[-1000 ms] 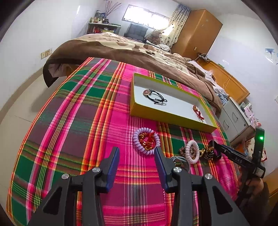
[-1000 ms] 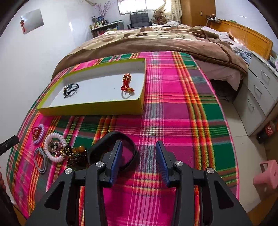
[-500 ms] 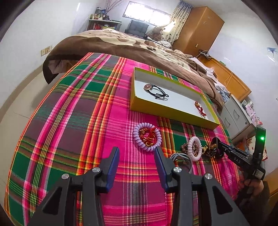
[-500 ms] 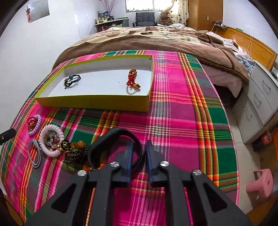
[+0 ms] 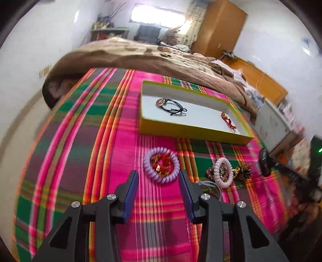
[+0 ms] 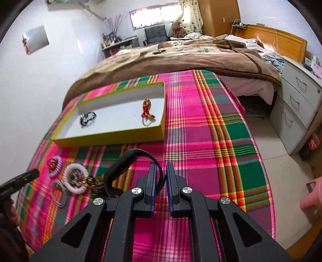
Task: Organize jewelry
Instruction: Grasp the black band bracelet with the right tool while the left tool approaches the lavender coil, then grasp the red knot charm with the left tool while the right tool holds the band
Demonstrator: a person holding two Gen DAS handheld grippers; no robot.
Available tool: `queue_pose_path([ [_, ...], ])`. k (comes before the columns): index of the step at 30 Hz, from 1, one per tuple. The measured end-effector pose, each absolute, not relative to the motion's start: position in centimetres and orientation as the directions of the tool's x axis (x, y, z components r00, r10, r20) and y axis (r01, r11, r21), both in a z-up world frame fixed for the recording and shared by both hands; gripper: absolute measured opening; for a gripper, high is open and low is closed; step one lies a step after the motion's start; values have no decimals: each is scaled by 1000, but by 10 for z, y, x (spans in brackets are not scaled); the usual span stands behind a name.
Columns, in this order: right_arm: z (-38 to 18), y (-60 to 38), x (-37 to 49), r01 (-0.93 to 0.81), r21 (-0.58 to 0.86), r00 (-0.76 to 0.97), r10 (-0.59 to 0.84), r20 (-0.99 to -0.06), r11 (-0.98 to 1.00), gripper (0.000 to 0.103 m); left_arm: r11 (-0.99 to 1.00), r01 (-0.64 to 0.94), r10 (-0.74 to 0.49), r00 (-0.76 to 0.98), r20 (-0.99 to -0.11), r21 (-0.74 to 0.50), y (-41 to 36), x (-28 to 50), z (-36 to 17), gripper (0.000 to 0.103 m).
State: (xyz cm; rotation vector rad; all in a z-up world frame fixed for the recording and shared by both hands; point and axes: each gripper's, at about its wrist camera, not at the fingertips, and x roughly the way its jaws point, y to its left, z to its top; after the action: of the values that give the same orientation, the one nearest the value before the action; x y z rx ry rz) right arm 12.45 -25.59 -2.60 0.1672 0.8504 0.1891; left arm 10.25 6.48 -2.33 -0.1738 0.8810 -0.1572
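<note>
In the right wrist view, the jewelry lay in a loose cluster at the lower left of the frame on the plaid blanket (image 6: 201, 129): a lilac spiral hair tie (image 6: 54, 164) with red and gold pieces inside it, a grey elastic loop (image 6: 58, 193) below it, then a pale pink spiral hair tie (image 6: 76, 178) touching a dark gold beaded piece (image 6: 94, 182). Further right, at lower centre, a black headband (image 6: 128, 159) arched up off the blanket. Above the cluster, in the middle left of the frame, sat the yellow tray (image 6: 112, 137), with a black cord necklace (image 6: 87, 119) at its left end and a red and gold charm (image 6: 147, 108) towards its right.

The right gripper (image 6: 161, 171) had its fingers clenched on one end of the black headband, the band curving away to the left. In the left wrist view, the left gripper (image 5: 159, 181) stood with fingers spread wide and empty, just short of the lilac spiral hair tie at centre frame.

The blanket was pink, green and orange plaid, spread over a bed with a brown quilt (image 6: 181, 54) behind it. A wooden wardrobe (image 6: 219, 16) stood at the upper right, a grey drawer unit (image 6: 297, 100) at the right edge.
</note>
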Motion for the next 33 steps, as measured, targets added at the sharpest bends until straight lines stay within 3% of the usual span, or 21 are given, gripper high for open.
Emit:
queue_pose_path([
  [7,-19,-252,117,-120,228,654,250,-714,966,9,992,80,-124,626,-770,-95,42,117,-26,41],
  [15,-20,-250,116,-134,243,648,270,-712,961,9,992,97,-120,606,-786,-76,33,131,-33,30],
  [22,-19,-249,117,-143,237,650,272,-710,961,9,995,88,-92,592,-801,-50,30,135,-40,28],
  [26,-20,-249,117,-142,242,648,275,-711,960,9,994,98,-100,586,-804,-52,28,137,-42,9],
  [33,-22,-247,116,-143,240,643,274,-715,960,9,993,82,-120,599,-792,-89,35,134,-41,7],
])
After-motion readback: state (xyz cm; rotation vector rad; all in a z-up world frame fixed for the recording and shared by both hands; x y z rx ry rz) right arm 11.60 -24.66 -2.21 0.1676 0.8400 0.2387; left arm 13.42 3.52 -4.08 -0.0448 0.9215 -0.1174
